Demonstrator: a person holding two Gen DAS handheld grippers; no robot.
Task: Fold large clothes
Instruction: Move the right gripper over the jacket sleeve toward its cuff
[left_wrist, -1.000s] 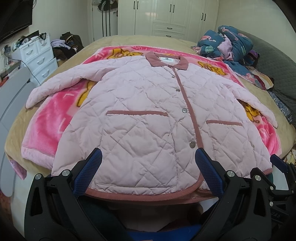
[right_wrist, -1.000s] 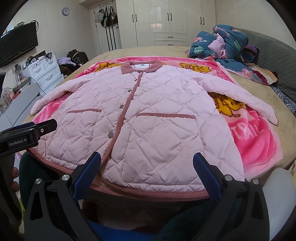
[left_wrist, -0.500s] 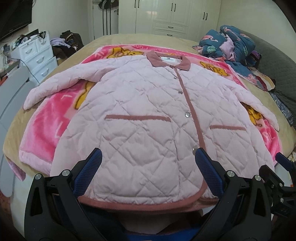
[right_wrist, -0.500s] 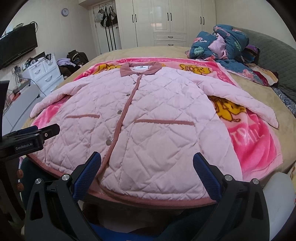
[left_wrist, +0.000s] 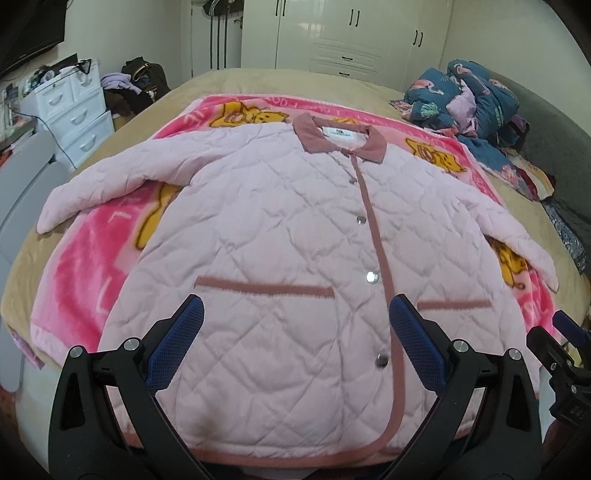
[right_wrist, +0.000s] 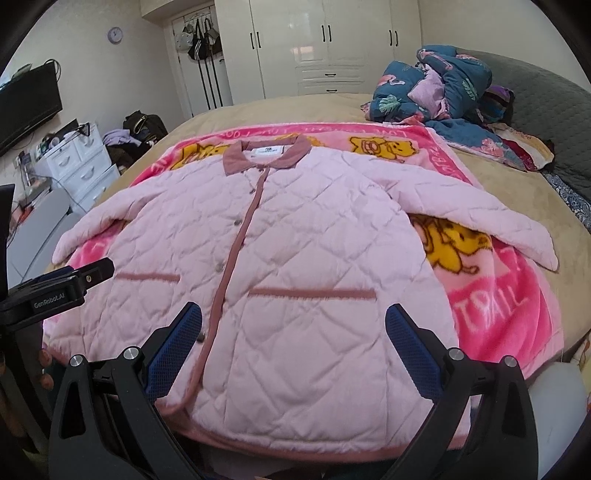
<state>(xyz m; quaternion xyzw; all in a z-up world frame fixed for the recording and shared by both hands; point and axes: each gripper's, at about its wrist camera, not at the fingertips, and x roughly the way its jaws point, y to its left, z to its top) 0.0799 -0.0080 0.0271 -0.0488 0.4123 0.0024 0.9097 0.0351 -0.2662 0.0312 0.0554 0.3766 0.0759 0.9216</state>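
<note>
A pale pink quilted jacket (left_wrist: 280, 240) (right_wrist: 295, 243) lies flat, face up and buttoned, on a bright pink cartoon blanket (left_wrist: 85, 280) (right_wrist: 495, 295). Its dusty-rose collar (left_wrist: 340, 138) points away from me and both sleeves are spread outward. My left gripper (left_wrist: 295, 325) hovers open over the jacket's lower left panel, near the pocket trim. Over the lower right panel my right gripper (right_wrist: 293, 325) is open too, with nothing between its fingers. In the right wrist view the left gripper (right_wrist: 55, 291) shows at the left edge.
The blanket lies on a beige bed (right_wrist: 524, 192). A heap of blue patterned bedding and clothes (left_wrist: 469, 107) sits at the far right. White drawers (left_wrist: 70, 110) stand left of the bed, white wardrobes (right_wrist: 332, 44) behind it. A dark grey headboard (right_wrist: 546, 110) runs along the right.
Both grippers have moved forward over the jacket's hem, so the jacket fills more of each view. Both stay open; the jacket has not moved.
</note>
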